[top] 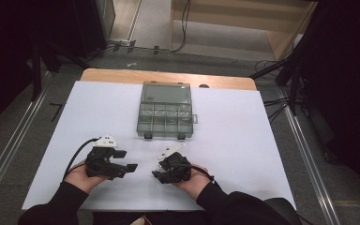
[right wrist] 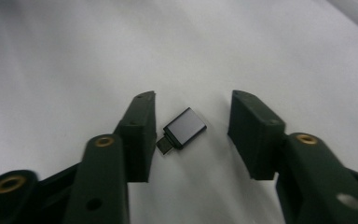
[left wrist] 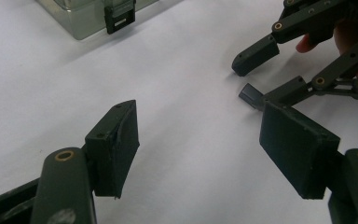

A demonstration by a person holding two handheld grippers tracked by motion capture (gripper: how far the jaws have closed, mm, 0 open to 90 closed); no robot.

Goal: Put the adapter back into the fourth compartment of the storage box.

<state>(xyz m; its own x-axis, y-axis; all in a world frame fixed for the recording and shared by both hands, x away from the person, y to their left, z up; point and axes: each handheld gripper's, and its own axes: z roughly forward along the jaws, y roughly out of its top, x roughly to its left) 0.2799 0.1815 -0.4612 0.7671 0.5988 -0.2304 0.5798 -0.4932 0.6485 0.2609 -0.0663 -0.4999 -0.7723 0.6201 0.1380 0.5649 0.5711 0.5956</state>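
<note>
Right gripper (right wrist: pixel 193 128) fingers spread around the adapter (right wrist: pixel 184 128), not yet pinched; left gripper (left wrist: pixel 200 149) fingers spread, empty; transfer to the organizer box (top: pixel 165 110) remains

Small adapter (right wrist: pixel 184 127) between the right gripper (right wrist: pixel 191 135) jaws: plug end partly behind the left-hand jaw, its type too blurred to tell. Left gripper (left wrist: pixel 205 144): both jaws cut off by the bottom edge. Ahead of them, organizer box (left wrist: pixel 88 18) cut off at the top; contents possibly none, too small from the high view.
</note>
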